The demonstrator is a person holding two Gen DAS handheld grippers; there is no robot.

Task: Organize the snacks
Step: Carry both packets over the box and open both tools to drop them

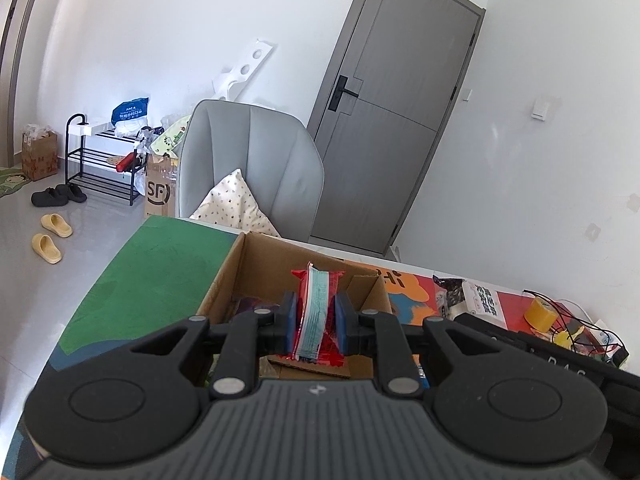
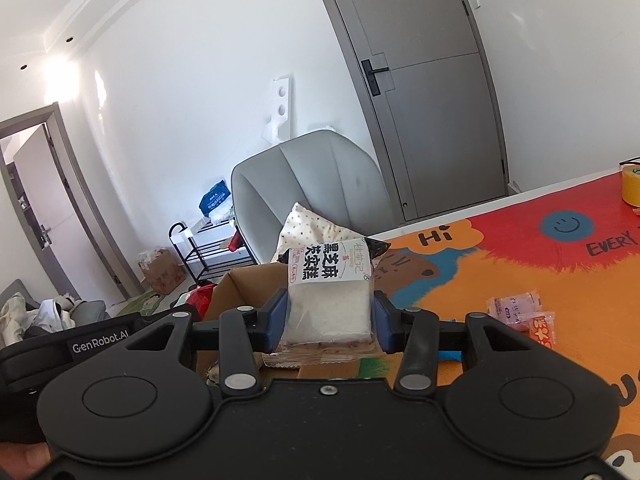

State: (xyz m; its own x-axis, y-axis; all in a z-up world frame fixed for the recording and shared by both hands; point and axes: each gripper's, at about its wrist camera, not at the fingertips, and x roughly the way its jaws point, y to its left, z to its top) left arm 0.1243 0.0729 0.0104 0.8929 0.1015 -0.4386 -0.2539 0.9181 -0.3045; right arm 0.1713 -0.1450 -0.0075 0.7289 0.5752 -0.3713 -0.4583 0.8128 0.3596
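- Step in hand, as I judge it: both snacks are picked up and are being carried to the box [image 1: 256, 276] for dropping in.
- The left tongs [image 1: 314, 322] are clamped on a red packet [image 1: 316, 312], held on edge with its pale blue face showing; it hangs over the open box, just above the inside.
- The right tongs [image 2: 330, 320] are clamped on a white cake pack [image 2: 330, 296] with black print, held upright; it is at the near right corner of the box [image 2: 240, 284], not yet clearly over the opening.
- Inside the box something dark lies by the left wall; I cannot tell what it is.
- Loose pink sweets [image 2: 520, 312] lie on the tabletop [image 2: 520, 256] well right of the box, likely next to be gathered.
- Next move, I think: lower the red packet a little and part the left tongs so it falls flat; then bring the cake pack leftward over the opening before letting go.
- Care: the two tongs are close beside the box, so one should clear out before the other enters.
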